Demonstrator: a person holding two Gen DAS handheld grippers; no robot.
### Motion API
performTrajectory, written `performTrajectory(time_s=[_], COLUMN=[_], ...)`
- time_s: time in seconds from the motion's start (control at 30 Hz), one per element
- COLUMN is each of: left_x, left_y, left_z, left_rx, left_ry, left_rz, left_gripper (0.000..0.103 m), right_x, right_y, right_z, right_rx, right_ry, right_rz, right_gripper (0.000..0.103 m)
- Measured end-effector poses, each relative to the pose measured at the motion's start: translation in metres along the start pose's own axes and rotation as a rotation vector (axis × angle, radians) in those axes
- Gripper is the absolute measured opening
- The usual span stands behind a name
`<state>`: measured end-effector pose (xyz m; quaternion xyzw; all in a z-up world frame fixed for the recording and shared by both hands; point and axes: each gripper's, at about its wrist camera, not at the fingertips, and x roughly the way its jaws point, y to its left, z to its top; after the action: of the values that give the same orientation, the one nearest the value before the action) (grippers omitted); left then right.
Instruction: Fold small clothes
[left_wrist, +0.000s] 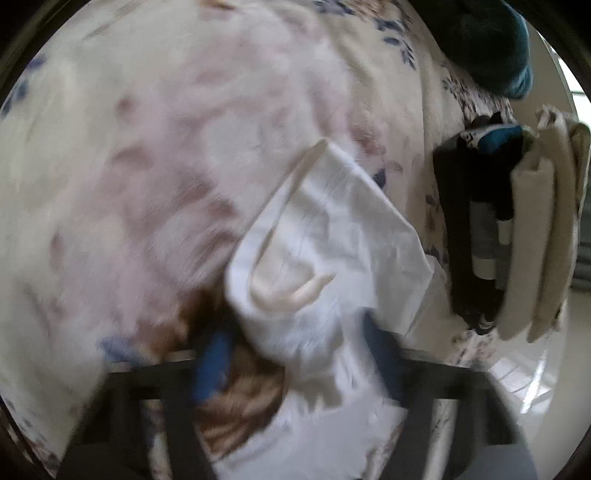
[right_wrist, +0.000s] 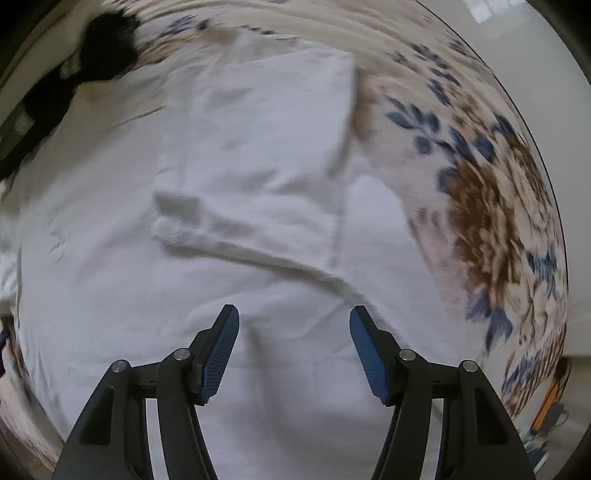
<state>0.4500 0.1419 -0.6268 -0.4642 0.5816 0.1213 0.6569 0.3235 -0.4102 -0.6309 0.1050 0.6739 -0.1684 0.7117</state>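
My right gripper (right_wrist: 294, 356) hangs with its jaws spread wide, nothing between the blue pads (right_wrist: 221, 354), right over a white garment (right_wrist: 229, 206) lying spread out on the flowered cloth (right_wrist: 491, 206) that covers the surface. One part of the garment is folded over on top of the rest. That folded panel runs lengthwise away from me, from a thick rolled edge near the middle of the right wrist view up to a squared corner at the far end. To the right of it the brown and blue flower print shows bare; at the far left lies a dark, blurred shape I can't identify.

My left gripper (left_wrist: 295, 350) is badly blurred. A white piece of fabric (left_wrist: 332, 236) passes between its blue pads (left_wrist: 212, 360) and the jaws stand fairly far apart, so I cannot tell whether they are really pinching it or only straddling it. That white piece stretches from the jaws up and away to a hemmed corner, its long axis leaning slightly to the right, with a cream cord (left_wrist: 291, 291) curled on it. Off to the right sits a pile of folded clothes (left_wrist: 517, 229), dark pieces against cream ones, and a teal item (left_wrist: 517, 70) lies beyond it.
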Motion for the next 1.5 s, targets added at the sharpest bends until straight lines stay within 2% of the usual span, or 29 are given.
performTrajectory(time_s=[0.03,0.07,0.17,0.2,0.27,0.33,0.4,0.43,0.47,0.53,0.6,0.63,0.67,0.7,0.73,0.77,0.8,0.87,1.0,1.1,1.2,1.23,1.27,1.3,1.37,1.5], left_x=[0.001,0.001,-0.014,-0.019,-0.031,-0.031,-0.021,-0.008,0.006,0.030,0.041,0.040,0.038,0.034,0.028,0.021,0.014,-0.010,-0.030,-0.031,-0.025,-0.025,-0.024,-0.024,-0.016,-0.001], left_y=[-0.007,-0.012,-0.043,-0.057,-0.094,-0.126,-0.147,-0.153,-0.159,-0.164,-0.162,-0.156,-0.151,-0.146,-0.137,-0.133,-0.125,-0.105,-0.082,-0.069,-0.070,-0.071,-0.072,-0.074,-0.085,-0.102], left_z=[0.005,0.006,-0.001,-0.008,-0.036,-0.071,-0.106,-0.132,-0.149,-0.183,-0.207,-0.215,-0.214,-0.210,-0.202,-0.192,-0.178,-0.152,-0.107,-0.078,-0.069,-0.069,-0.070,-0.072,-0.076,-0.078], left_rx=[0.025,0.050,0.216,0.295,0.521,0.718,0.849,0.915,0.960,1.055,1.119,1.121,1.109,1.093,1.062,1.033,1.005,0.939,0.850,0.773,0.732,0.730,0.732,0.733,0.750,0.781], left_ry=[-0.007,-0.022,-0.105,-0.138,-0.213,-0.238,-0.219,-0.179,-0.141,-0.055,0.009,0.024,0.026,0.025,0.015,0.003,-0.006,-0.103,-0.256,-0.275,-0.279,-0.282,-0.282,-0.282,-0.274,-0.239], left_rz=[0.006,0.012,0.055,0.078,0.125,0.133,0.126,0.118,0.115,0.132,0.152,0.161,0.166,0.176,0.207,0.219,0.216,0.287,0.477,0.573,0.601,0.602,0.596,0.591,0.580,0.533], left_gripper=[0.010,0.005,0.004,0.004,0.004,0.004,0.005,0.006,0.009,0.009,0.015,0.017,0.031,0.052,0.065,0.082,0.085,0.085,0.085,0.085,0.085,0.085,0.085,0.085,0.085,0.085], right_x=[-0.003,-0.004,-0.013,-0.015,-0.018,-0.023,-0.018,-0.021,-0.023,-0.022,-0.022,-0.026,-0.027,-0.032,-0.032,-0.034,-0.035,-0.043,-0.055,-0.046,-0.031,-0.021,-0.014,-0.008,-0.004,-0.010], right_y=[-0.005,-0.011,-0.022,-0.024,-0.032,-0.033,-0.041,-0.043,-0.040,-0.039,-0.040,-0.040,-0.043,-0.041,-0.043,-0.039,-0.034,-0.011,0.055,0.123,0.181,0.201,0.208,0.213,0.208,0.152], right_z=[-0.002,-0.001,-0.007,-0.006,-0.007,-0.014,-0.006,-0.010,-0.012,-0.008,-0.002,-0.002,0.003,0.005,0.013,0.020,0.025,0.037,0.065,0.090,0.099,0.099,0.101,0.101,0.104,0.122], right_rx=[0.021,0.033,0.064,0.067,0.079,0.091,0.098,0.101,0.103,0.102,0.096,0.092,0.090,0.089,0.088,0.085,0.082,0.054,-0.045,-0.149,-0.248,-0.281,-0.303,-0.334,-0.355,-0.200], right_ry=[0.001,0.000,-0.011,-0.012,-0.012,-0.011,-0.010,-0.007,-0.004,0.000,-0.002,-0.002,-0.003,-0.004,-0.002,0.008,0.020,0.038,0.039,0.067,0.119,0.161,0.181,0.187,0.120,0.032], right_rz=[-0.006,-0.008,-0.007,-0.007,0.004,0.008,0.008,0.005,0.003,-0.003,0.003,0.012,0.028,0.055,0.088,0.149,0.200,0.316,0.439,0.496,0.491,0.494,0.490,0.473,0.387,0.272], right_gripper=[0.064,0.064,0.064,0.064,0.064,0.064,0.064,0.064,0.064,0.064,0.064,0.064,0.064,0.064,0.064,0.064,0.064,0.065,0.066,0.066,0.066,0.066,0.064,0.041,0.014,0.012])
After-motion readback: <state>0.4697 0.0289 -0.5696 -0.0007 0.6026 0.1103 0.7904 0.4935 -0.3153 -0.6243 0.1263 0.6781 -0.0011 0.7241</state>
